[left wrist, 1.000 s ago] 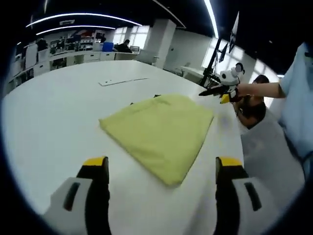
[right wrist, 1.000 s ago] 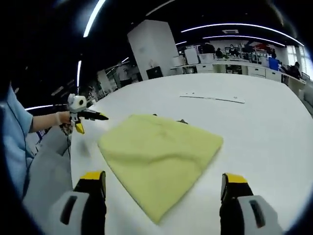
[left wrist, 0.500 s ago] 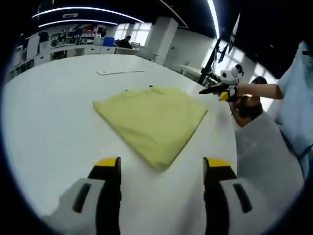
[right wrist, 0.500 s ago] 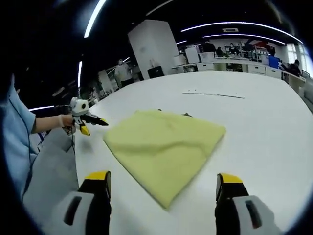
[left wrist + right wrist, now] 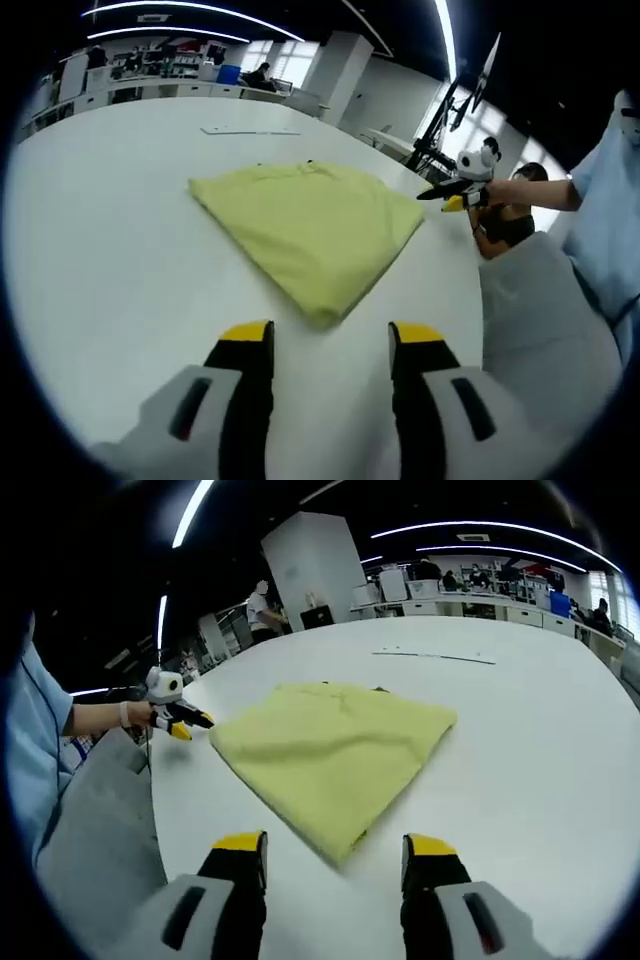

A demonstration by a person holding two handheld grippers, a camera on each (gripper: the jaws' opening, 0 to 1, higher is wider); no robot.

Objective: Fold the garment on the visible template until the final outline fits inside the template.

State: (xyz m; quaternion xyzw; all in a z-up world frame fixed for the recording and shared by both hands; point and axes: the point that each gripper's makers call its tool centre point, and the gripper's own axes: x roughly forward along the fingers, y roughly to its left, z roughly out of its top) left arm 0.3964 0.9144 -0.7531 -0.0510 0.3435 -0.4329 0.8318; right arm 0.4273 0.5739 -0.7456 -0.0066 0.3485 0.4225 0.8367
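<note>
Folded pale-yellow cloth garment lay flat mid white round table, at 12 o'clock of both grippers. Left gripper narrow-gapped, empty. Right gripper likewise. Folding judged finished; template barely visible; next: check outline, withdraw.

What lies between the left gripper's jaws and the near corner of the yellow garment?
Nothing. In the left gripper view, bare white table separates the left gripper from the folded yellow garment.
</note>
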